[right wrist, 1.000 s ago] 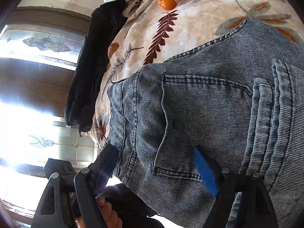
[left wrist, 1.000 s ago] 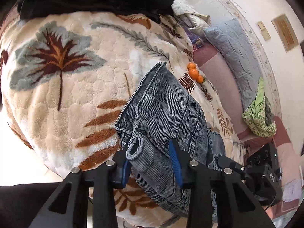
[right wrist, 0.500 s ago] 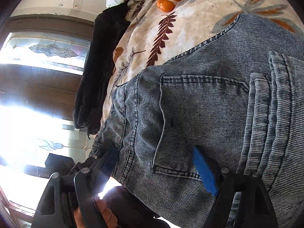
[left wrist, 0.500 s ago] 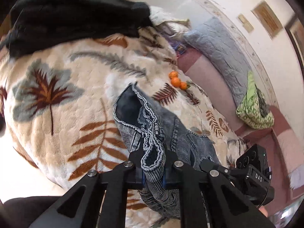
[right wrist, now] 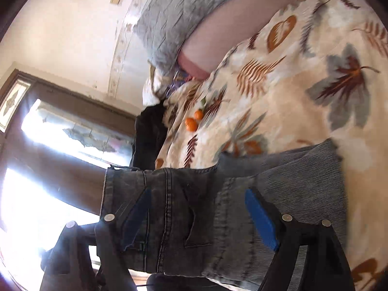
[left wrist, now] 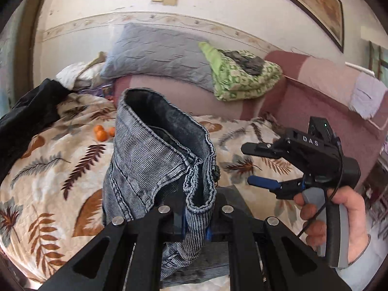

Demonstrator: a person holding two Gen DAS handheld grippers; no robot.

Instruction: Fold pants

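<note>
A cream blanket point(left wrist: 48, 169) printed with brown and grey leaves covers the bed. Beyond the left gripper point(left wrist: 195, 220), going left to right, lie a black garment point(left wrist: 31, 111), three oranges point(left wrist: 103, 133), a grey pillow point(left wrist: 155, 55), a green patterned bundle point(left wrist: 240, 77) and a pink backrest point(left wrist: 315, 89) against the pale wall. The left gripper is clamped narrow on the hem of the grey denim pants point(left wrist: 155, 160), which rise straight ahead of it. The right gripper point(right wrist: 198, 218), jaws spread wide, has the pants lying between and beyond its blue pads point(right wrist: 260, 215); whether they touch the cloth is unclear.
</note>
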